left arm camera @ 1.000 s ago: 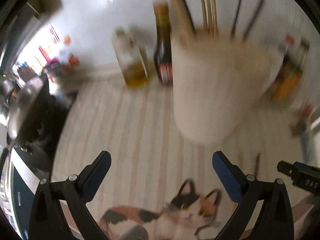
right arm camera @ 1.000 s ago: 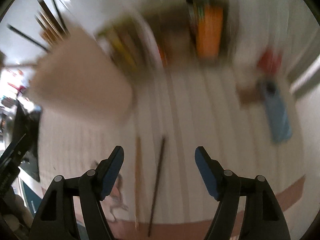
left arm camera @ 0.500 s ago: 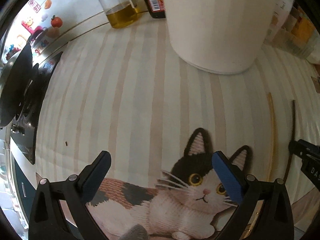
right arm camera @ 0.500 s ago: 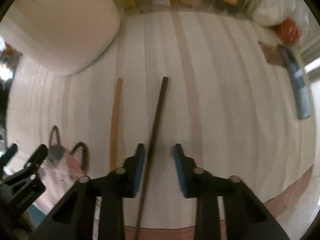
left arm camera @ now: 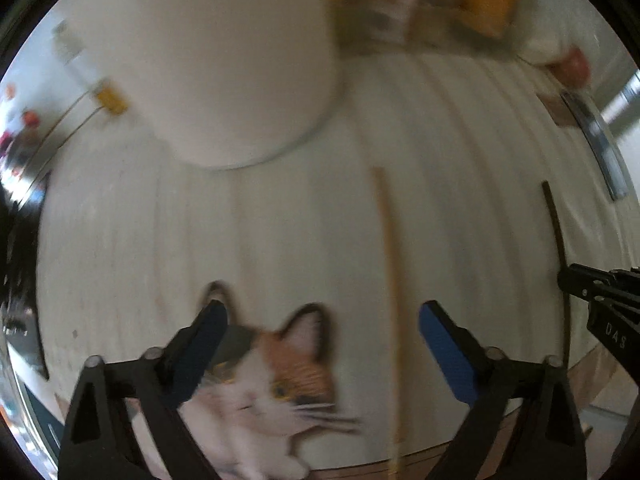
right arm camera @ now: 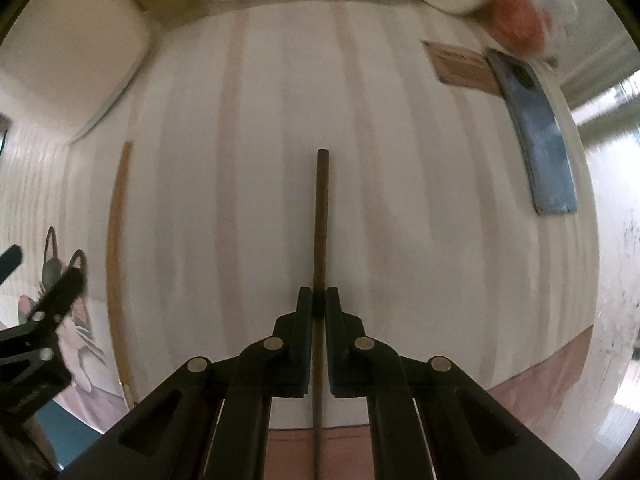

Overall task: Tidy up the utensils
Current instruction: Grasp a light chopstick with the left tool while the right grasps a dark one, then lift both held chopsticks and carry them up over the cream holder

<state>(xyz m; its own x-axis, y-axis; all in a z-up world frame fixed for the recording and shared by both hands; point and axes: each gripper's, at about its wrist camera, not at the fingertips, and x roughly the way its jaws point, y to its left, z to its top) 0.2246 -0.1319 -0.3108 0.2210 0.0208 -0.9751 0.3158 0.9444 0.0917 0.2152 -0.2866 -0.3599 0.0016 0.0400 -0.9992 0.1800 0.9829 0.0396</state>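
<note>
My right gripper (right arm camera: 319, 300) is shut on a dark brown chopstick (right arm camera: 321, 216) that lies on the striped mat and points away from me. A light wooden chopstick (right arm camera: 116, 240) lies to its left. In the left wrist view my left gripper (left arm camera: 322, 320) is open, and the light chopstick (left arm camera: 390, 264) runs between its fingers, nearer the right one. The dark chopstick (left arm camera: 554, 220) and the right gripper (left arm camera: 600, 292) show at the far right. The white utensil holder (left arm camera: 224, 60) stands at the back left of the mat.
A cat picture (left arm camera: 280, 380) is printed on the mat (right arm camera: 400, 160) near the front edge. A blue phone-like slab (right arm camera: 536, 140) and a small wooden block (right arm camera: 460, 66) lie at the right. Jars and packets (left arm camera: 460, 8) line the back wall.
My right gripper has closed fully onto the dark chopstick. My left gripper has swung right, so the light chopstick now lies between its open fingers.
</note>
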